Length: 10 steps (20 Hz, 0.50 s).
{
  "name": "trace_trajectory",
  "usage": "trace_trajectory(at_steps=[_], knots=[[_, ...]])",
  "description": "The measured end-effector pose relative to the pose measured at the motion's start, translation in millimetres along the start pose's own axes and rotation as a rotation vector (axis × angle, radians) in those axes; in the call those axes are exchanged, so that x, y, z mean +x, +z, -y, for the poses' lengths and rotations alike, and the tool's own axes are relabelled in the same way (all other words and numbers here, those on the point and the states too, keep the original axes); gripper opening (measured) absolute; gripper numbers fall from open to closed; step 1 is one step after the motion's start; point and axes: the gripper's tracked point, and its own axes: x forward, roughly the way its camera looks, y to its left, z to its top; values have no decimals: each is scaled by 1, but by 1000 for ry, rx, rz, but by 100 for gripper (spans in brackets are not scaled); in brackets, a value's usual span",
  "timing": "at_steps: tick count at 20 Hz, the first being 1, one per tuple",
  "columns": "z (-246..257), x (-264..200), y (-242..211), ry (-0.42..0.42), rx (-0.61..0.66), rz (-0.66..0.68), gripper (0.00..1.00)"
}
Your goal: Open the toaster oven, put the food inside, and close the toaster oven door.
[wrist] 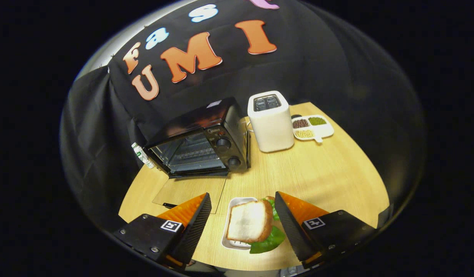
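The wooden table (329,173) is the biggest thing here. Far ahead of the tongs, a bit to the left, stands the toaster oven (200,142). Its glass door (188,191) is already open and lies flat on the table, reaching back toward the tongs. You can see the wire rack inside. Next to the oven, on its right, stands a white toaster (270,121), and past that a small dish of beans (312,127).

The tongs (242,221) are wide apart and hold nothing. Right between the two fingers sits the sandwich (250,221), bread on top and green leaves (268,241) poking out, on a little white tray (234,204). It sits closer to the right finger, and its long side points ahead, the same way the fingers point.

So I think the next job is to go down and squeeze the sandwich, then carry it forward and left over the open door.
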Motion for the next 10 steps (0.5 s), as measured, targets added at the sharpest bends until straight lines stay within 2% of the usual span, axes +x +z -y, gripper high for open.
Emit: trace_trajectory(at_steps=[3,8,10], knots=[[8,6,-24,36,59,-56,98],[21,5,-24,61,110,-36,88],[31,2,-27,51,130,-33,88]])
